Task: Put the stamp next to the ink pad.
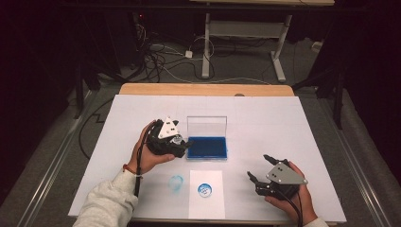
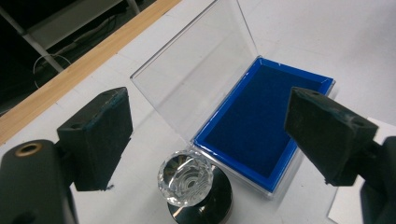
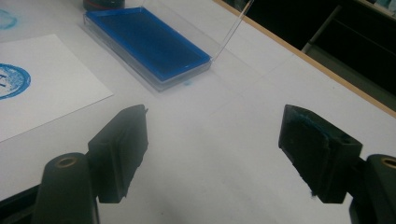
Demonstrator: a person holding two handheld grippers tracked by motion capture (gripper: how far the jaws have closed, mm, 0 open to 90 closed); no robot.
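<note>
At ten o'clock on the table, left gripper hovers jaws apart over one crystal-topped stamp beside one blue ink pad; right gripper gapes, nothing between its jaws, at four o'clock.

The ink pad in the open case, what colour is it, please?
Deep blue ink pad, clearest in the left gripper view.

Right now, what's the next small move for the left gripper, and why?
Probably close the left gripper on the crystal-topped stamp: its jaws stand open either side of it, gripping nothing, and the stamp stands upright beside the open blue ink pad.
</note>
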